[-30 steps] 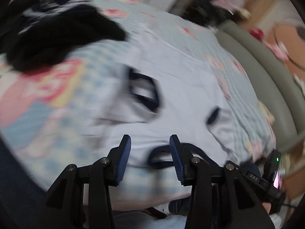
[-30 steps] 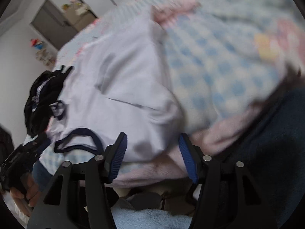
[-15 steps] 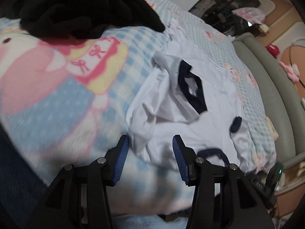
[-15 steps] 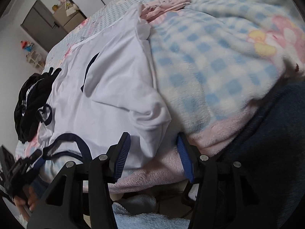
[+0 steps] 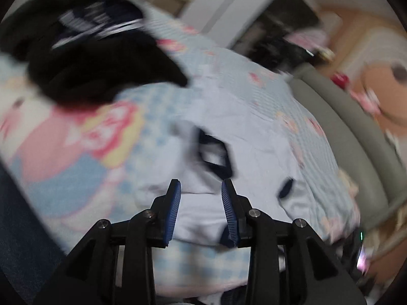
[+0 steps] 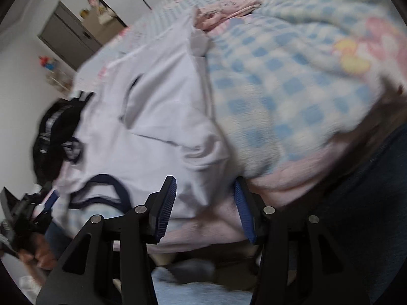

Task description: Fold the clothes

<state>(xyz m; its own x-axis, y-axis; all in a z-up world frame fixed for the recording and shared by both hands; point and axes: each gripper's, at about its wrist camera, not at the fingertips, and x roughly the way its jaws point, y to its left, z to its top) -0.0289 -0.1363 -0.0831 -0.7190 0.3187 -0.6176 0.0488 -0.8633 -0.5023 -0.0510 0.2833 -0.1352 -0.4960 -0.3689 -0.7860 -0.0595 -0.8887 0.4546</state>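
Observation:
A white garment with dark navy trim (image 5: 254,162) lies crumpled on a blue-checked blanket on the bed; it also shows in the right wrist view (image 6: 157,127). My left gripper (image 5: 201,190) is open, its blue pads just above the garment's near edge, holding nothing. My right gripper (image 6: 204,185) is open wide over the garment's near corner at the bed's edge, empty. The left gripper shows at the far left of the right wrist view (image 6: 28,211). A navy-trimmed opening (image 6: 101,190) lies left of my right gripper.
A pile of black clothes (image 5: 84,58) sits at the back left of the bed, also in the right wrist view (image 6: 56,132). A folded pink item (image 6: 226,5) lies further up the bed. A grey padded bed rail (image 5: 356,132) runs along the right. The blanket (image 6: 292,84) hangs over the near edge.
The left gripper swung back to the right and further over the white garment; its view is blurred by motion. The right gripper shifted slightly. Both stay open.

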